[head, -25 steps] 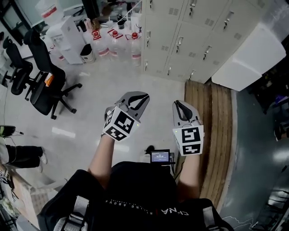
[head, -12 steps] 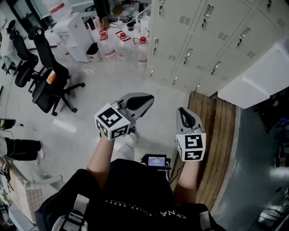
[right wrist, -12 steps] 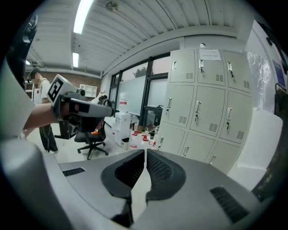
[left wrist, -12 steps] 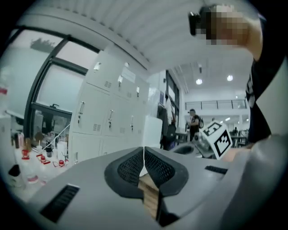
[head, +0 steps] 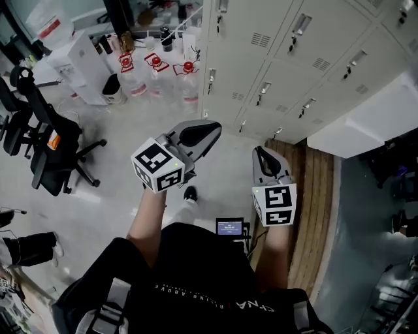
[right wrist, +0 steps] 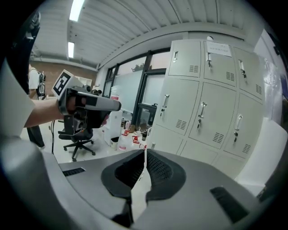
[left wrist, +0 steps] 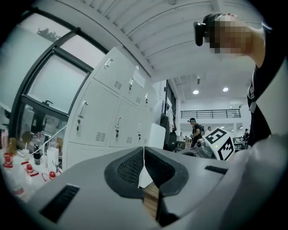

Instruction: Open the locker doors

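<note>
Head view showed the beige lockers point(head: 287, 45) standing ahead with every door shut, well apart from both claws. Below them, the left claw point(head: 208, 130) and the right claw point(head: 261, 153) were side by side, each clenched on nothing.

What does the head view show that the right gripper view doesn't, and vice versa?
Head view only: the wooden floor strip, the small screen at the person's waist, the marker cube on the right gripper. Right gripper view only: ceiling lights, a paper notice on a top locker, that gripper's jaws together, empty. Both: closed lockers, left gripper, red-capped bottles, office chair.
</note>
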{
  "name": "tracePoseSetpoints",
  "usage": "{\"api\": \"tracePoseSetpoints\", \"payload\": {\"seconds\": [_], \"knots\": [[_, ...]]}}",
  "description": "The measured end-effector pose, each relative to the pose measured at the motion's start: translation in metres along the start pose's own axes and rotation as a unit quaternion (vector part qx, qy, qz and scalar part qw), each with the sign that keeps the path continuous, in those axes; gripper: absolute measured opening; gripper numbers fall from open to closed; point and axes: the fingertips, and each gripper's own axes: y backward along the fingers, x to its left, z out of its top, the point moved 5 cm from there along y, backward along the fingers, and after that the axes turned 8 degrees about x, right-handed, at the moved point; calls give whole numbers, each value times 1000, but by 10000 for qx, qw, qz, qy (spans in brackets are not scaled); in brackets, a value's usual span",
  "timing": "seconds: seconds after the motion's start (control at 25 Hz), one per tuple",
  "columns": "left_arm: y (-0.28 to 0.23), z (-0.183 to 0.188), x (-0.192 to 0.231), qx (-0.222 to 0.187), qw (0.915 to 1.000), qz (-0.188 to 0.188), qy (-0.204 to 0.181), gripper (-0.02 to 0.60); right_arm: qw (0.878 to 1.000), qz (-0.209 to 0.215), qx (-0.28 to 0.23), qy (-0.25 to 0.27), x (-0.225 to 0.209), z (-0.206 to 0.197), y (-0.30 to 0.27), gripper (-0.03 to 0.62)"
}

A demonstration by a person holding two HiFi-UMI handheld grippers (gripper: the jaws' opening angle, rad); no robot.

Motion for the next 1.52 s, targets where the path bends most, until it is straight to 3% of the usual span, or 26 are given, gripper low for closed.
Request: {"api": "tracePoseSetpoints", "payload": {"seconds": [0.28,0.4,0.48,0.6,0.76,0.88,0.96,1.12,1.28,1.52], "knots": [[-20,23,91,400,9984,-112,-394,21,9999,28,111,95,-8,66,-83,41],[-31,19,115,241,9993,-220,-190,21,9994,110,258,193,-6,68,-106,40],[-45,14,122,298,9990,-297,-143,21,9990,143,357,238,-11,64,-119,40],[-63,10,127,527,9975,-295,-370,21,9990,216,320,203,-24,67,-134,41],[-79,31,123,620,9949,-284,-745,21,9995,188,39,242,-44,93,-140,40],[-94,45,125,627,9927,145,-1018,21,9995,193,-170,188,-59,106,-139,40],[-106,51,125,518,9940,279,-923,21,9995,130,-232,194,-72,108,-137,40],[-125,59,117,162,9988,15,-471,21,9963,472,-705,-148,-88,116,-136,41],[-135,64,125,235,9966,495,-607,21,9961,359,-797,-117,-100,122,-139,40],[-142,59,133,314,9942,928,-433,21,9937,456,-864,-551,-124,116,-143,40]]}}
